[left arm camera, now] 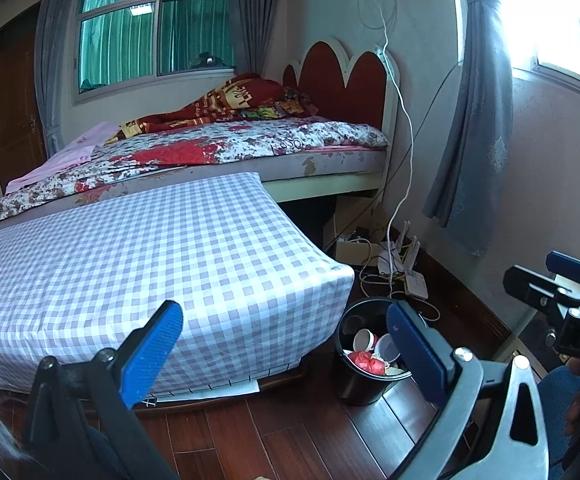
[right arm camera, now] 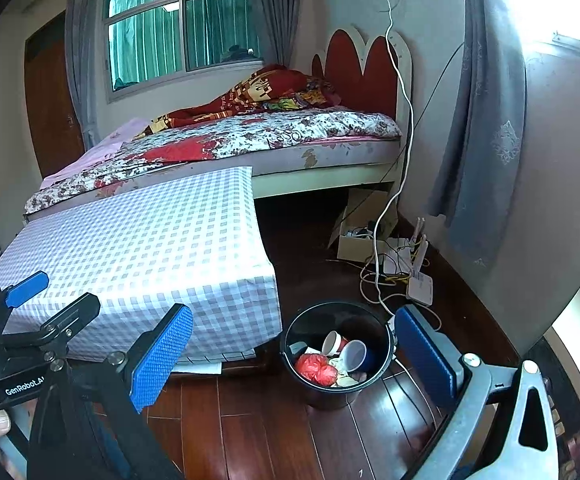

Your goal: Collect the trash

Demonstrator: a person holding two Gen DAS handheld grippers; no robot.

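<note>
A black bin (left arm camera: pixel 353 380) (right arm camera: pixel 301 344) stands on the wood floor beside the checked table. It holds two paper cups (right arm camera: pixel 347 350), a red crumpled bag (right arm camera: pixel 315 368) and paper scraps. My left gripper (left arm camera: pixel 286 356) is open and empty, held above the floor in front of the table and bin. My right gripper (right arm camera: pixel 293 356) is open and empty, with the bin showing between its blue pads. The right gripper also shows at the right edge of the left wrist view (left arm camera: pixel 569 292).
A low table with a lilac checked cloth (left arm camera: pixel 150 264) (right arm camera: pixel 150 248) stands left of the bin. Behind it is a bed (left arm camera: pixel 230 148). Cables, a white router (right arm camera: pixel 419 284) and a cardboard box (right arm camera: pixel 359 240) lie on the floor by the wall.
</note>
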